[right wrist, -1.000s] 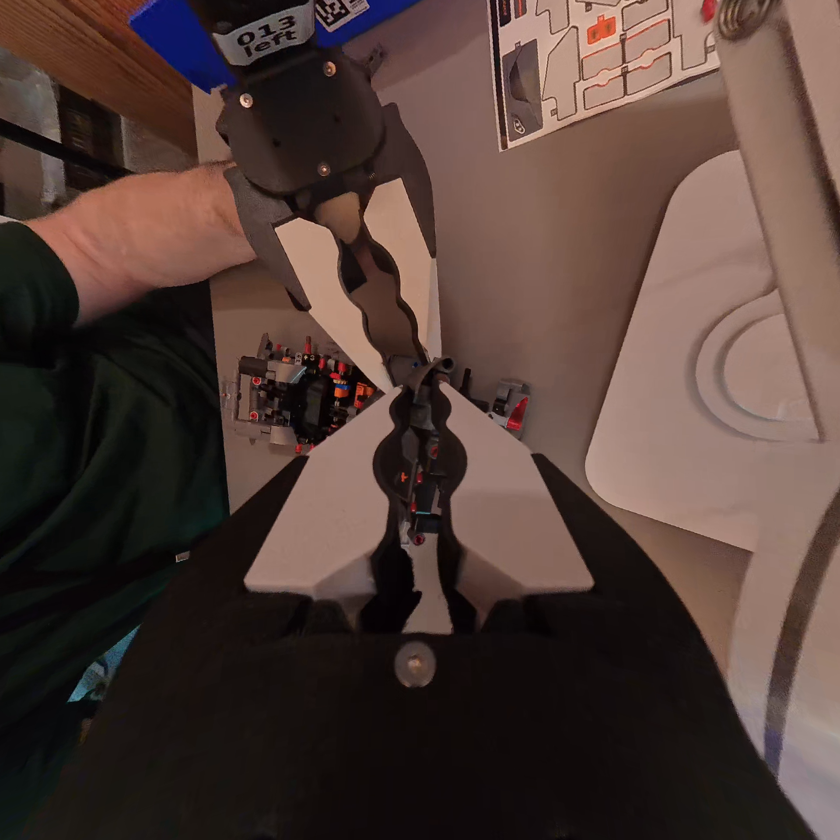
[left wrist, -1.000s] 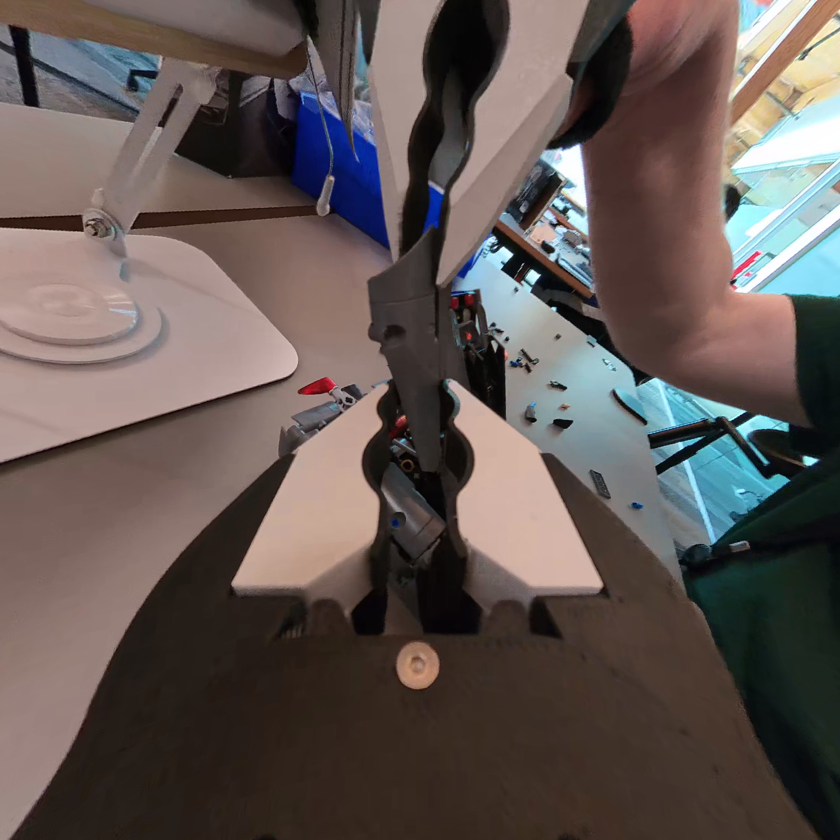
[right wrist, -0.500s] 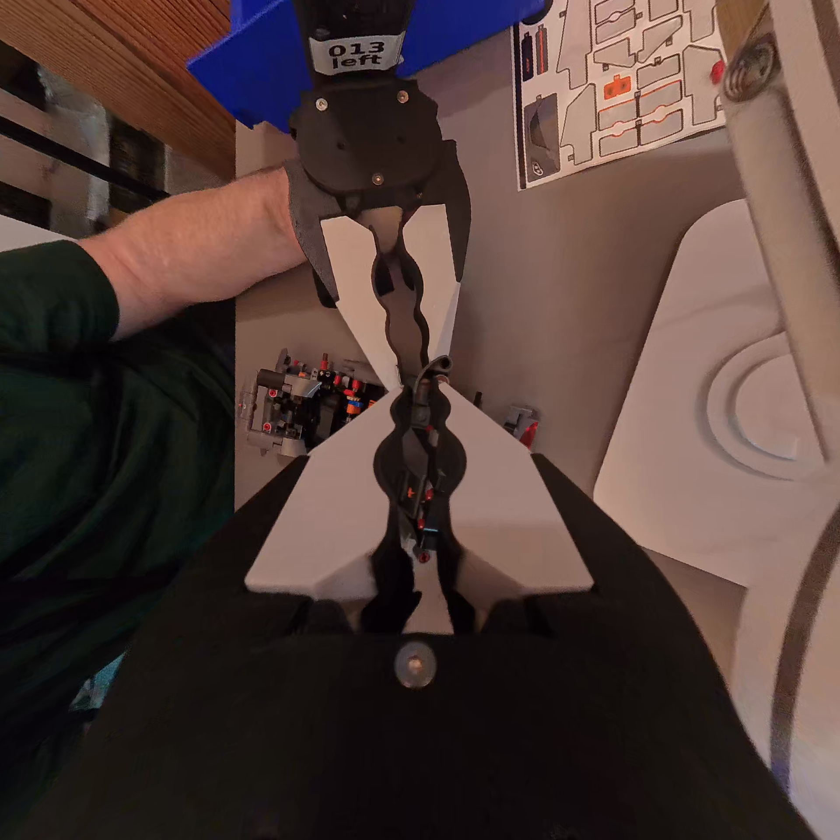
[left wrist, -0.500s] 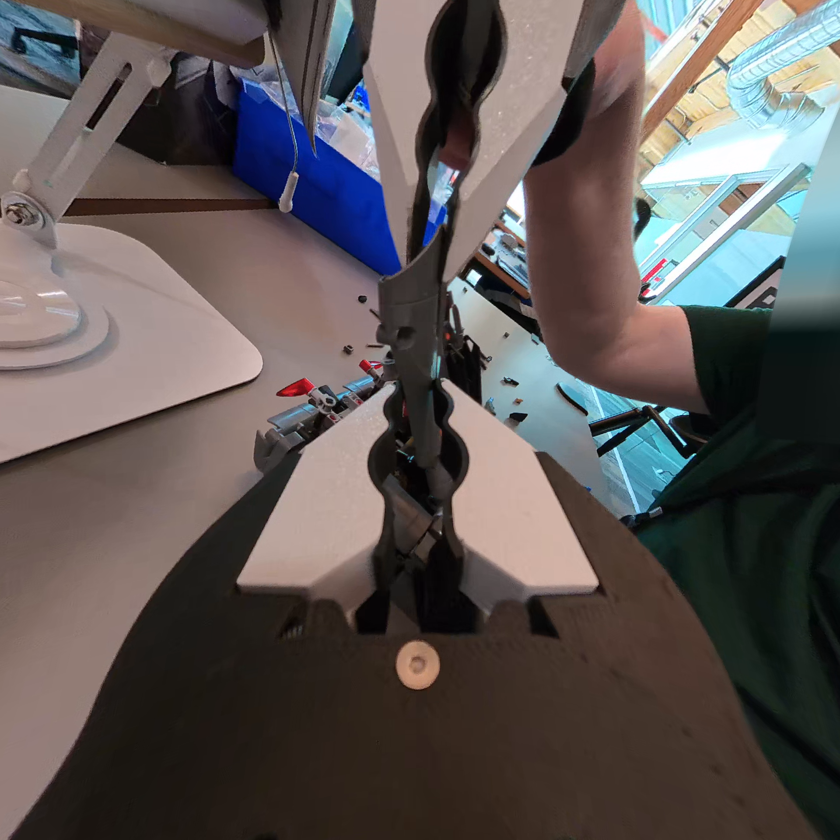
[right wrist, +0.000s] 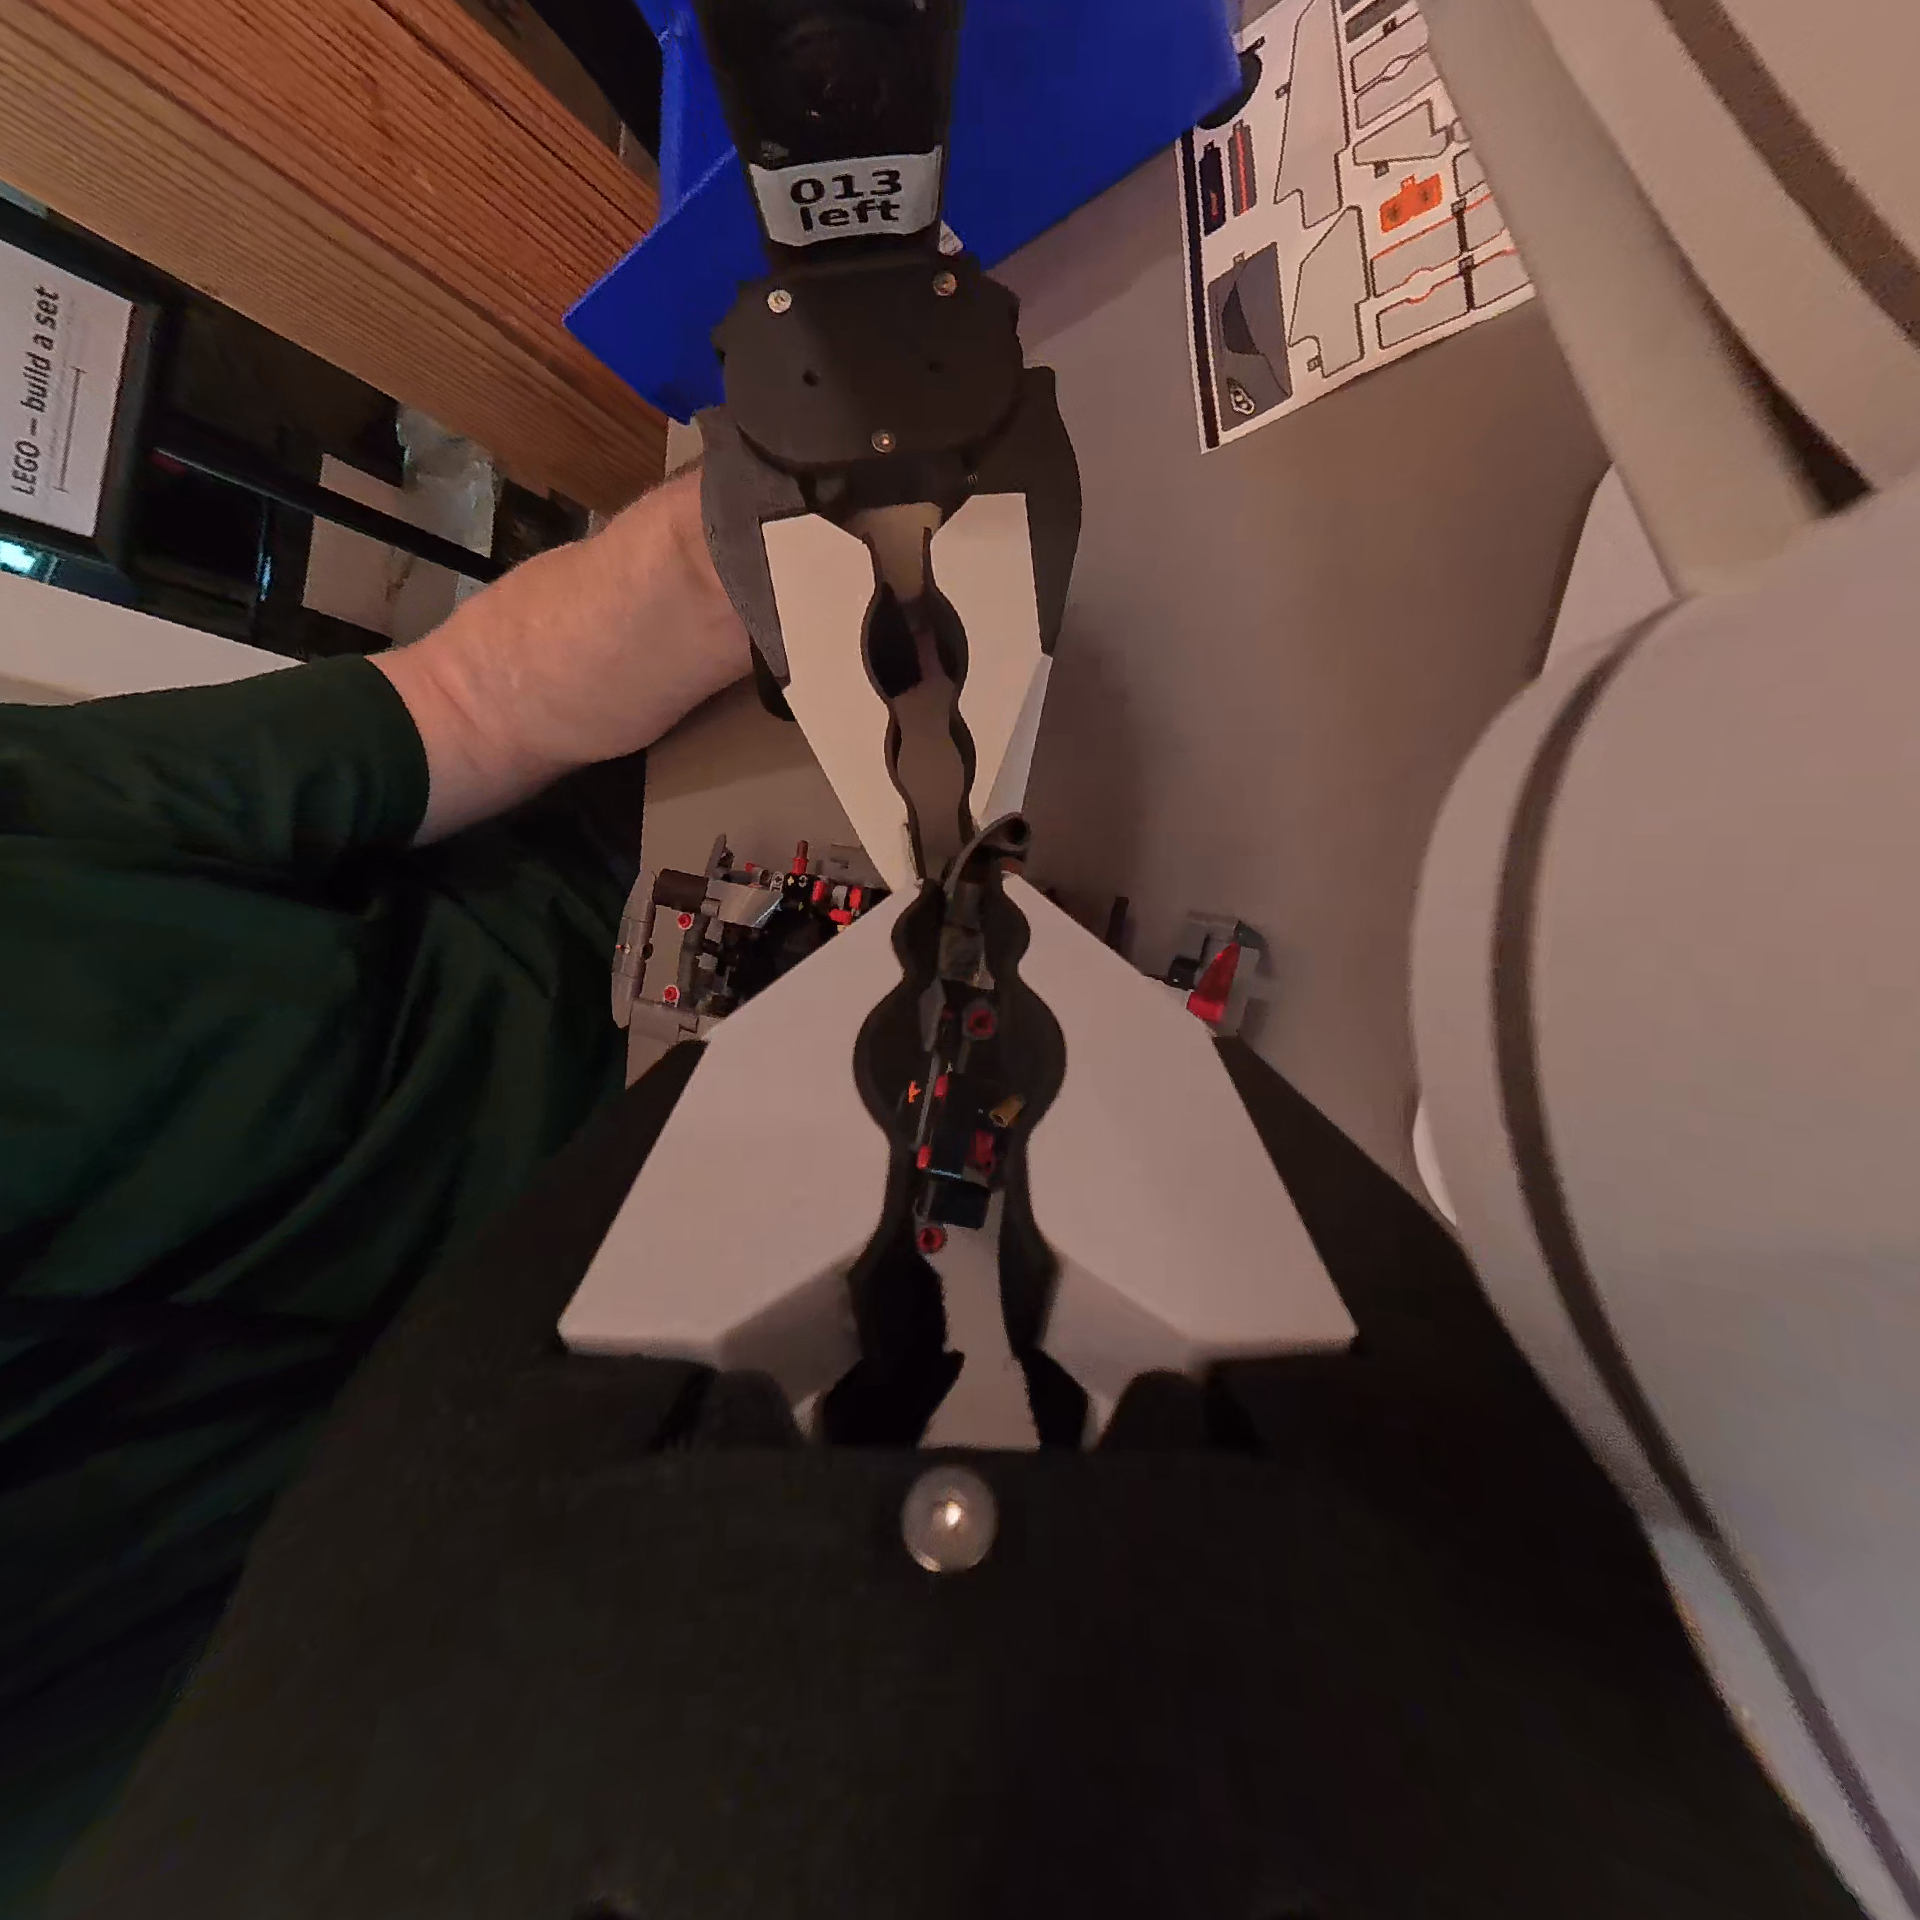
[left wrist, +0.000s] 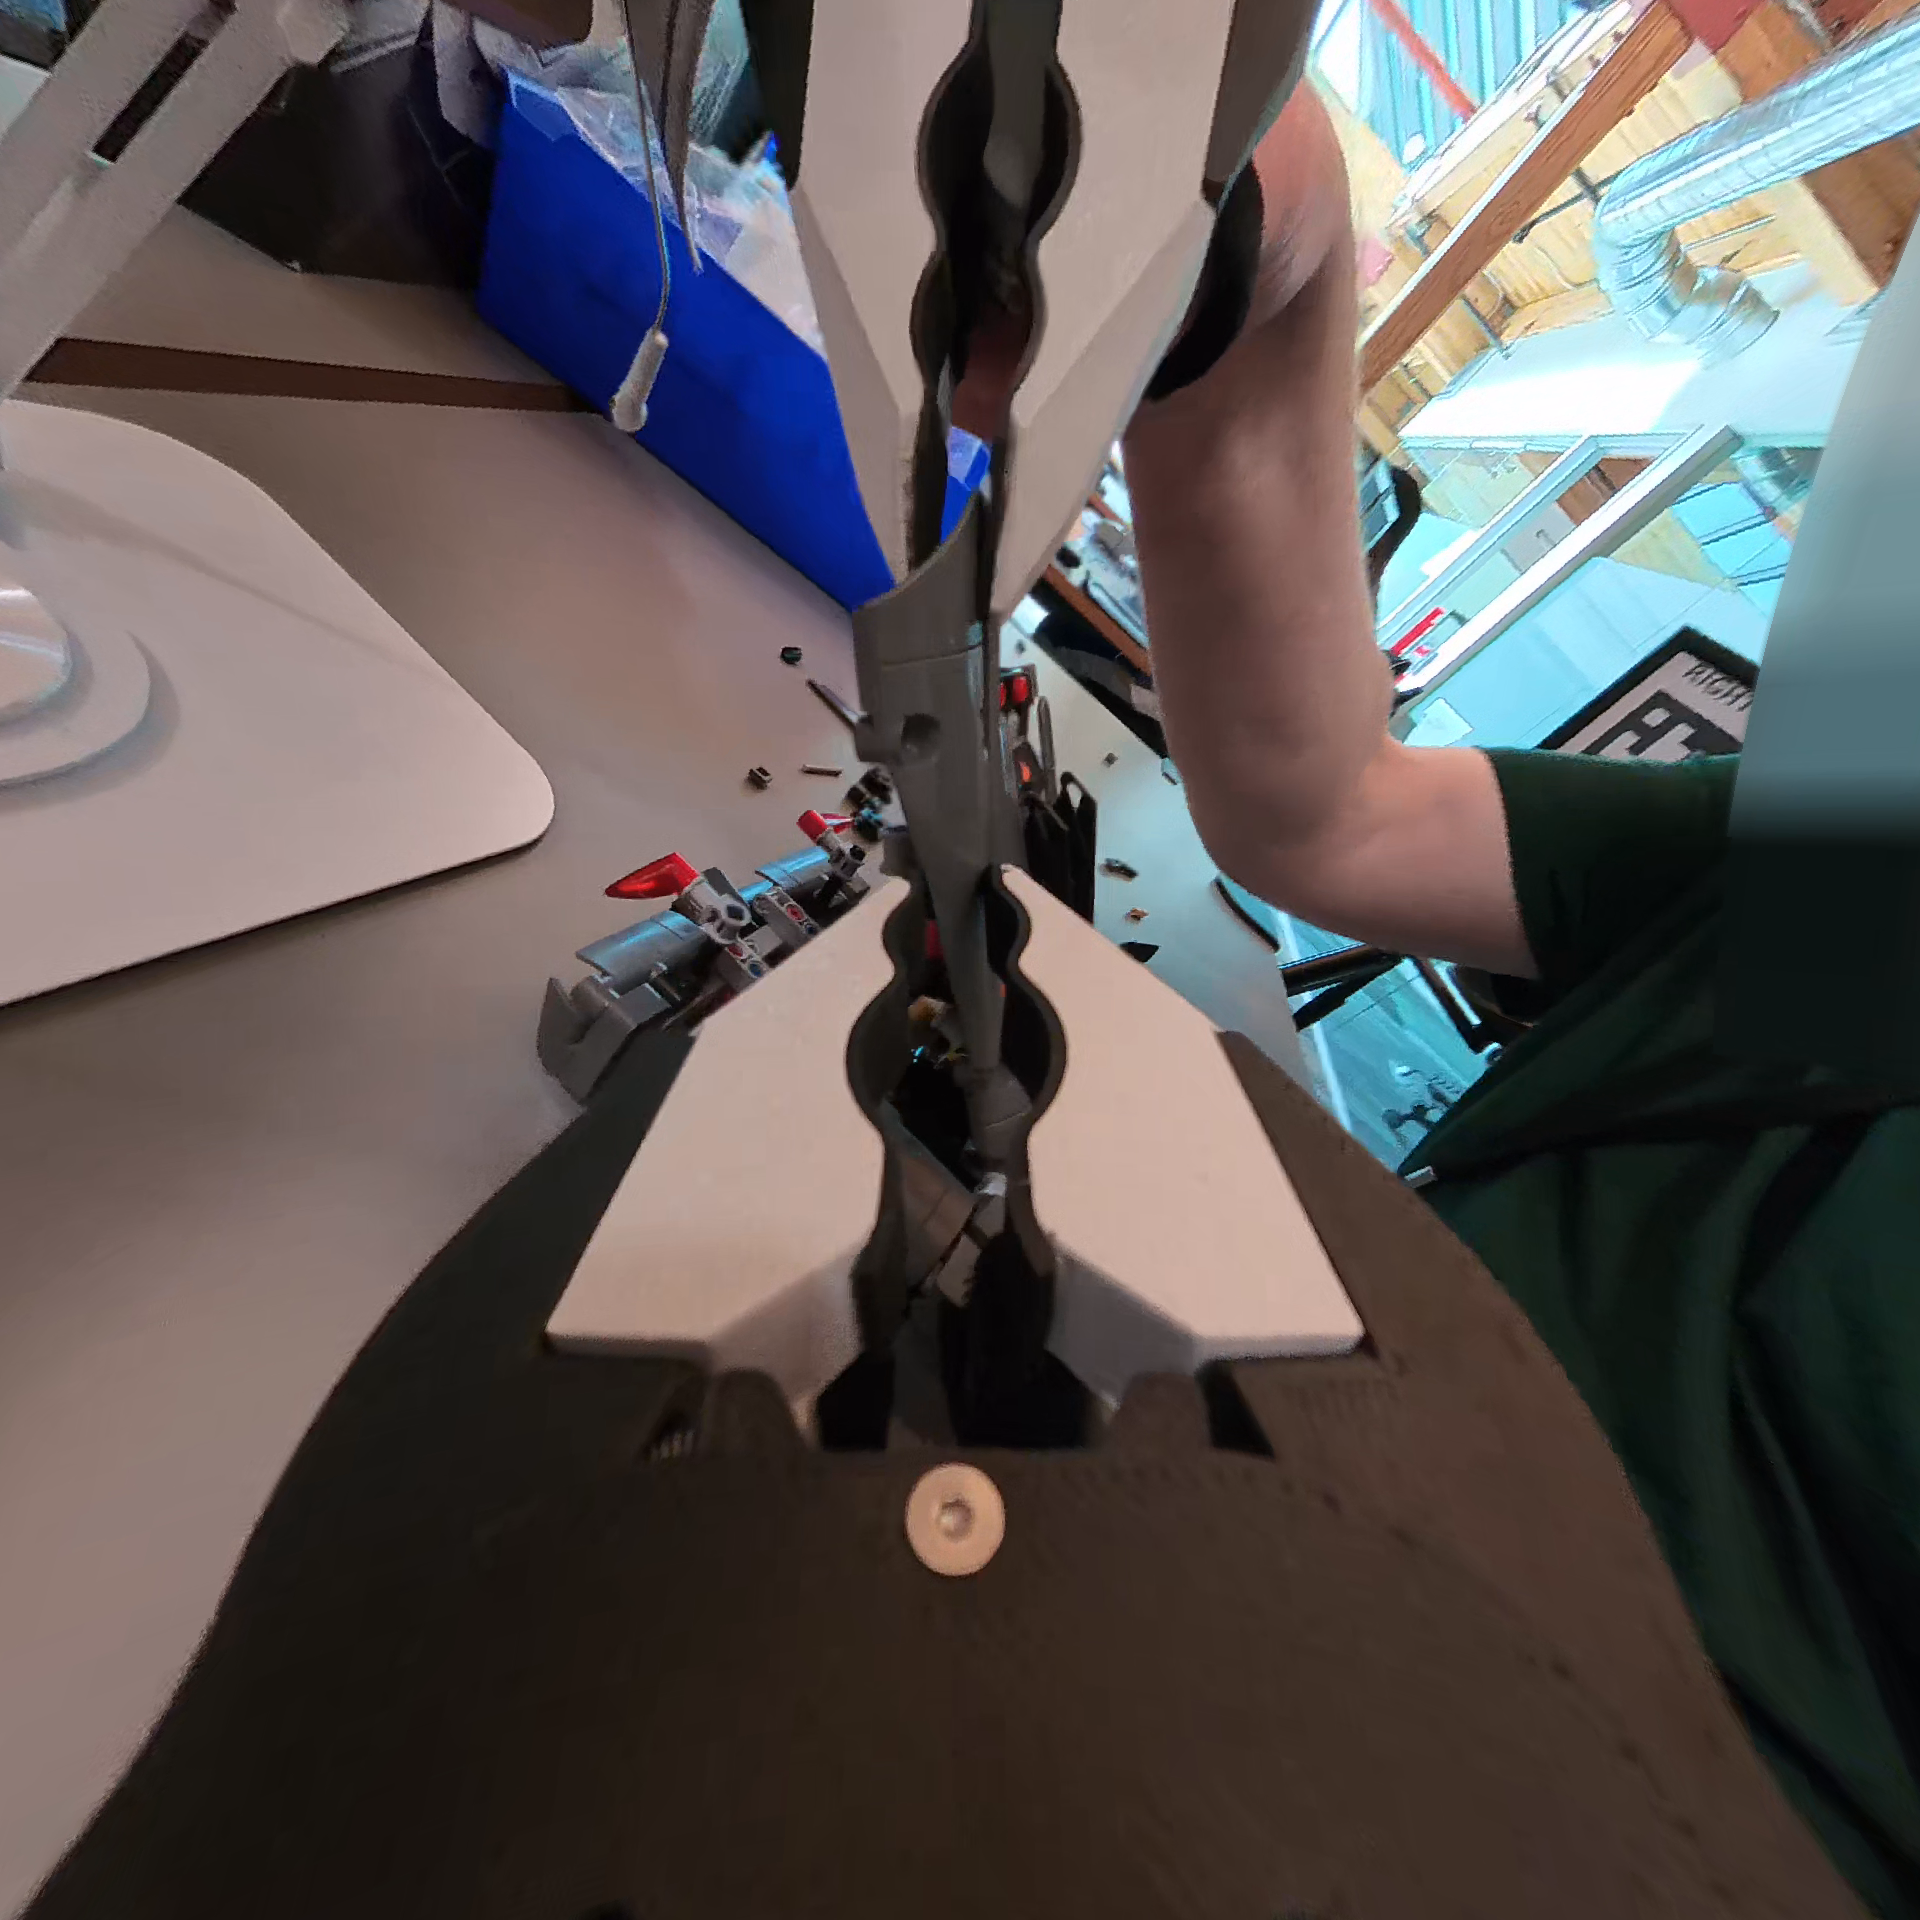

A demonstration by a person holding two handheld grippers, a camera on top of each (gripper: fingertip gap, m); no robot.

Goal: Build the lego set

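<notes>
Grey table (left wrist: 312,1122); left tongs (left wrist: 961,914), right tongs (right wrist: 951,894) tip-to-tip, both pinching grey lego panel (left wrist: 925,717).

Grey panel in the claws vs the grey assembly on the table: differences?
1. The grey panel is held off the table, clamped between the left claw and the right claw; the grey assembly lies on the table, untouched.
2. The grey panel looks like one plain, smooth piece; the grey assembly is many parts with red and blue bits.
3. The grey panel stands steeply on edge; the grey assembly lies flat.

Both are mostly grey.
</notes>
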